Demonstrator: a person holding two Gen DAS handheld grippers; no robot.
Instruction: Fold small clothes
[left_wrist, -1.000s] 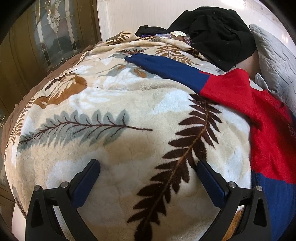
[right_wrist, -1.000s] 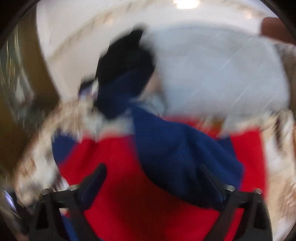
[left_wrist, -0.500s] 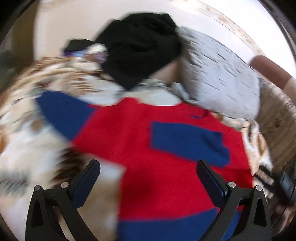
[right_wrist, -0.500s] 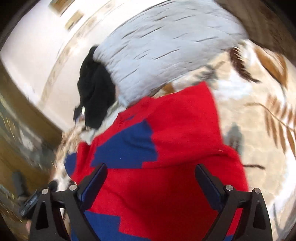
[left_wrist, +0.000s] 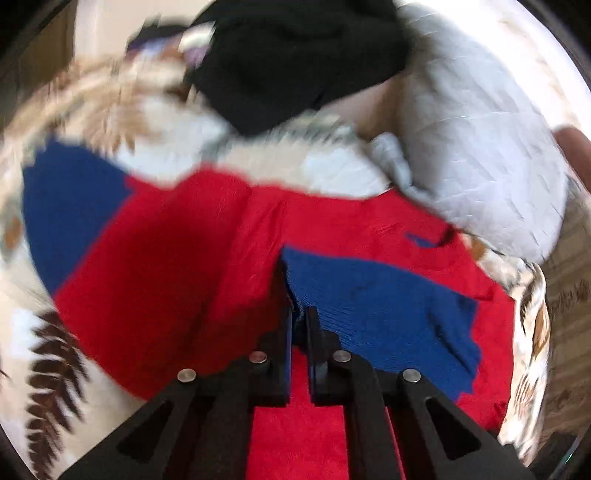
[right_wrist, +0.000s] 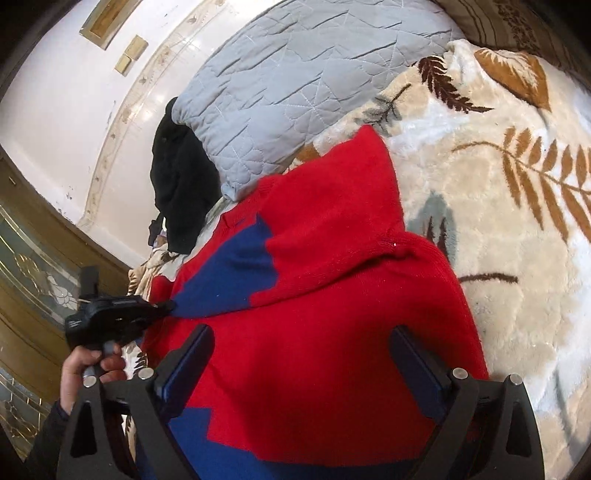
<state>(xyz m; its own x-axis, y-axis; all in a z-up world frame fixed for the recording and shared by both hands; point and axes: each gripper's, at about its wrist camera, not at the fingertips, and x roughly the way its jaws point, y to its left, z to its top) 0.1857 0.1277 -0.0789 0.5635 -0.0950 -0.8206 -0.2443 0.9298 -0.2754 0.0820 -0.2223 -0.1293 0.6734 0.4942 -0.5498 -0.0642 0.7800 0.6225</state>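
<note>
A red and blue sweater (left_wrist: 166, 277) (right_wrist: 332, 295) lies spread on the leaf-patterned blanket (right_wrist: 498, 221). One sleeve is folded across the chest, and its blue end (left_wrist: 369, 295) (right_wrist: 229, 273) points left in the right wrist view. My left gripper (left_wrist: 298, 310) (right_wrist: 162, 306) is closing its jaws, and they pinch the tip of that blue sleeve end. A hand (right_wrist: 88, 365) holds that gripper. My right gripper (right_wrist: 301, 332) stands open just above the red body of the sweater, with nothing clamped. The other sleeve lies stretched out to the left in the blurred left wrist view.
A grey quilted pillow (left_wrist: 480, 147) (right_wrist: 295, 92) lies just beyond the sweater's collar. A black garment (left_wrist: 295, 55) (right_wrist: 181, 184) is heaped beside it. A wooden door with patterned glass (right_wrist: 33, 266) stands past the bed's far side.
My left gripper swung from the bare blanket over to the sweater and closed on the blue sleeve end. My right gripper rolled and settled over the red body, still open.
</note>
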